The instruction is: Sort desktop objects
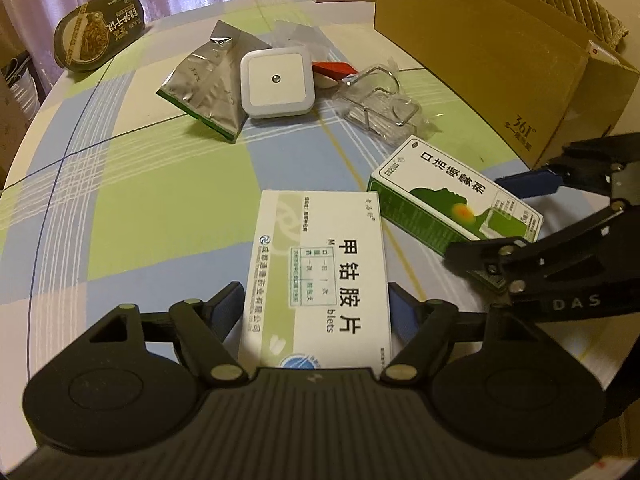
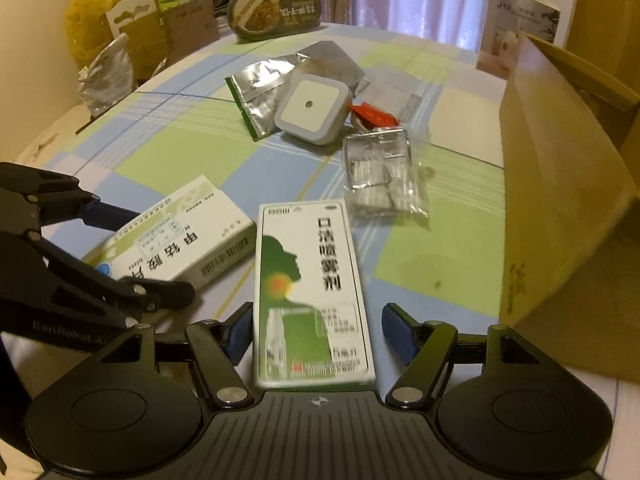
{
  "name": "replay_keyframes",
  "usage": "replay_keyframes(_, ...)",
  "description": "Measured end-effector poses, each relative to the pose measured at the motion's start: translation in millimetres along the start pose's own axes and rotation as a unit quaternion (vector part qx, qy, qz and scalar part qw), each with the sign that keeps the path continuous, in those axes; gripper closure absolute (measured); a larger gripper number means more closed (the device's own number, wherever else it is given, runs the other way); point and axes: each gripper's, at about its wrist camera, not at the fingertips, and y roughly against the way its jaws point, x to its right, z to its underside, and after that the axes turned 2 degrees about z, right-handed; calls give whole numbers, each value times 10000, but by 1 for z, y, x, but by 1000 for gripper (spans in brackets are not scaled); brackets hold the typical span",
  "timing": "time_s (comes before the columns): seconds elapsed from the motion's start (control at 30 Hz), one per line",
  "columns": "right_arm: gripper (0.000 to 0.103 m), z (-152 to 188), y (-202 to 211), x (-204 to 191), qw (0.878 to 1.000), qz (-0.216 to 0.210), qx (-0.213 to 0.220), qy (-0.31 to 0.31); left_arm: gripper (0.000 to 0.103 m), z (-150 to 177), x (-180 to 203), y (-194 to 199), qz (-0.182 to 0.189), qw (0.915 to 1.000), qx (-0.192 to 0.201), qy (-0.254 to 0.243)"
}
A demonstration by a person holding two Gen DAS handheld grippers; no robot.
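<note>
Two black grippers reach over a round table (image 1: 132,184) with a cloth of green, blue and cream squares.

The left gripper (image 1: 316,300) has the white pill box (image 1: 320,280) between its blue fingers (image 1: 228,306). Both fingers sit right against the sides of the box, so it looks clenched on it, though it is hard to tell how hard it squeezes. The box lies flat on the cloth, near the table's front edge.

The right gripper (image 2: 316,330) has the green and white spray box (image 2: 312,292) between its fingers. The left finger (image 2: 240,332) is just beside the box, but the right one (image 2: 396,330) stands apart from it with a gap — so this claw is released and not gripping. This box lies flat too, just beside the pill box, with their corners close together.

Farther back, in the middle of the table, sits a small heap: a silver foil bag (image 1: 208,88), a white square light (image 1: 278,82) leaning on it, a little red and white thing (image 1: 334,72) behind the light, and a clear plastic packet (image 1: 380,104) with shiny metal bits inside.

A dark oval food tub (image 1: 98,30) stands tilted at the far edge. A big brown cardboard box (image 1: 480,60) sits on the right side — its top is open.
</note>
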Motion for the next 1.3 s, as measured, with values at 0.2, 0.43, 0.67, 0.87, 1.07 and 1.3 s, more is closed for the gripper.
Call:
replay_keyframes(0.2,50,-8,-8,-1,9999,-84,20,84,35,0,-1,0,-52,10000,16,-36)
replay_keyframes(0.43,50,-6,7,-1,9998,83,180,60,36,1,-3,14,-177,9998,102,-35)
replay_keyframes(0.67,50,-3,45,7,9986,201,442,-210,36,-4,4,40,-173,9994,311,41)
replay_keyframes(0.87,50,-3,83,14,9957,310,793,-375,36,-12,19,66,-123,9985,536,35)
replay_keyframes(1.07,50,2,115,28,9909,414,1089,-667,36,-24,42,87,-2,9974,720,-74)
replay_keyframes(1.3,50,15,144,50,9851,647,1281,-946,36,-37,75,97,187,9956,874,-274)
